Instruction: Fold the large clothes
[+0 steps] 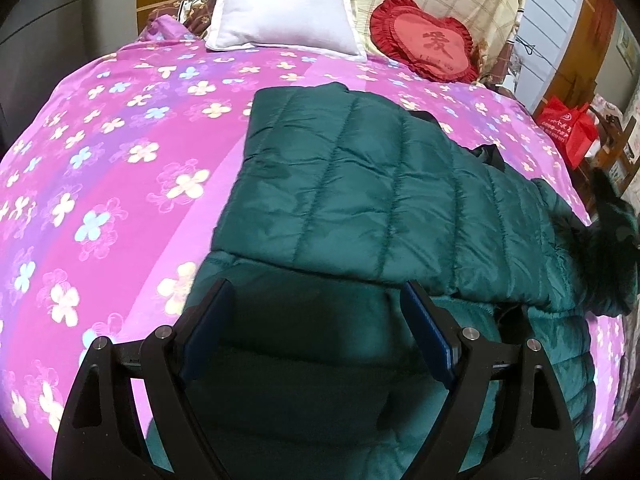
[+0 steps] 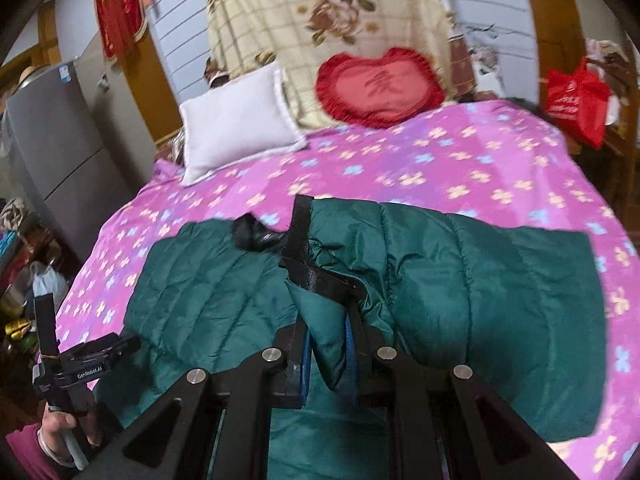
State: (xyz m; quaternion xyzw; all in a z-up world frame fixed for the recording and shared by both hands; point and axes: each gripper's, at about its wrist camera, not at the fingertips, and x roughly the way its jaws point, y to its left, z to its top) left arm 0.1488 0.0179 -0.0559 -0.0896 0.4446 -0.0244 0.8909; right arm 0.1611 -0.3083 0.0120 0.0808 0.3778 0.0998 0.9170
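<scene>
While the green quilted jacket (image 1: 360, 184) lies across the pink flowered bed cover (image 1: 120, 168), partly folded with one padded panel laid over the rest, the entry reads as follows.

Item: jacket, dark green, puffy, stitched in channels; a black strap or tab (image 2: 256, 236) shows near its middle in the right wrist view.

Left claw (image 1: 316, 336): jaws spread wide, nothing between them, poised above the near, shaded part of the jacket.

Right claw (image 2: 326, 356): jaws drawn in close on a bunched fold of the jacket (image 2: 460, 288), with a black-edged flap standing up just beyond the grip. This view is blurred.

Handling, as judged: light for its bulk, soft and springy, likely to puff back open after a fold; the shiny shell looks slippery, so a thin pinch may slide off. Best taken at a hem, seam or stitched channel, where the layers bunch and give purchase, one claw at each end of an edge.

Surroundings: white pillow (image 1: 284, 8) and red heart cushion (image 1: 424, 44) at the head of the bed, well apart from the jacket; red bag (image 1: 568, 128) off the bed's far side.
</scene>
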